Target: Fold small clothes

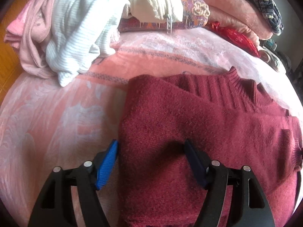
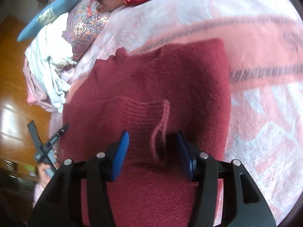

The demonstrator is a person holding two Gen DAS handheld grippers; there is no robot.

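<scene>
Folding step under way: maroon sweater [image 1: 198, 124] lies partly folded on pink blanket [image 1: 56, 117], collar far side. Left gripper [image 1: 151, 151] jaws apart, straddling near-left edge. Right gripper [image 2: 152, 141] jaws apart around upright cuff loop [image 2: 161, 130] (slightly blurred). Judgement: pinch both layers squarely, lift low, keep edges aligned.

You are working on a bed [image 1: 56, 117] covered by a pink and white blanket [image 1: 170, 45]. A dark red sweater [image 1: 189, 123] lies flat on it. At the far left edge a heap of clothes [image 1: 62, 28] sits on the blanket, with a patterned pillow [image 1: 191, 5] beside it. Right of that are a folded pink blanket [image 1: 236, 13] and a shiny red bag [image 1: 236, 36].
</scene>
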